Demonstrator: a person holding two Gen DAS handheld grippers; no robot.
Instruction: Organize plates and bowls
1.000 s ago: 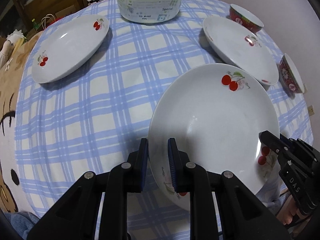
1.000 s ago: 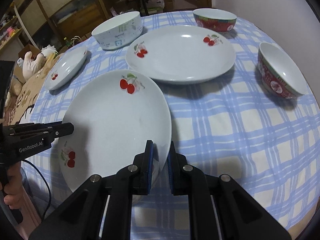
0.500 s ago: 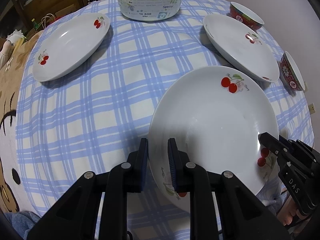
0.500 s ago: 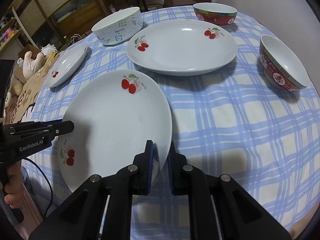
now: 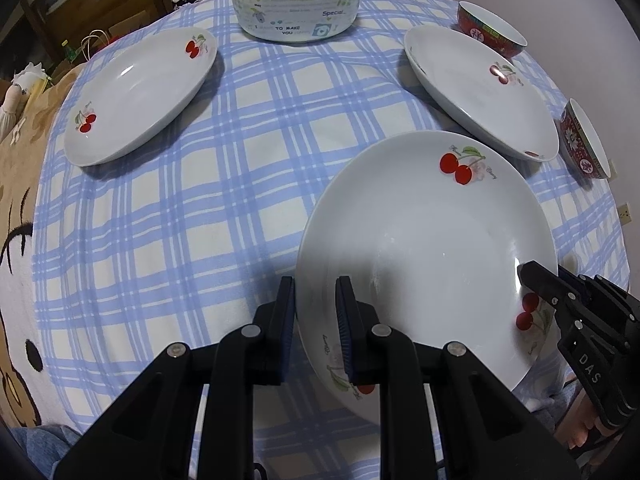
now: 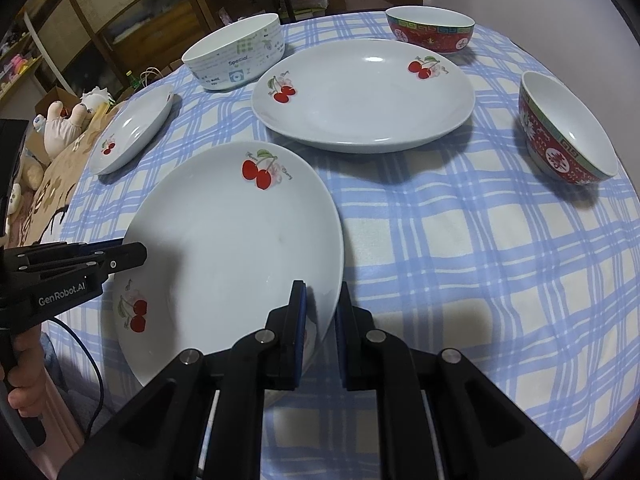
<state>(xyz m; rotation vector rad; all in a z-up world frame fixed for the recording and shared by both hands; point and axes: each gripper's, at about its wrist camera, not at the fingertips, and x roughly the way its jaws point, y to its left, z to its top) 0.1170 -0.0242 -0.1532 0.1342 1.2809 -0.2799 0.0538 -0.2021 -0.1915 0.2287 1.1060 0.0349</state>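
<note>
Cherry plate (image 5: 424, 240) still between both sets of jaws, same spot as before.

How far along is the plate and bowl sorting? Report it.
Done: nothing stacked yet. In hand: the left gripper and right gripper both clamp the near cherry plate. Left: two other cherry plates, two red bowls, and the white bowl.

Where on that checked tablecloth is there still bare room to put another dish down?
The widest bare patch is the middle of the blue checked tablecloth, between the white cherry plate on the left, the white printed bowl and the held cherry plate. The right side is crowded: another cherry plate and two red bowls.
</note>
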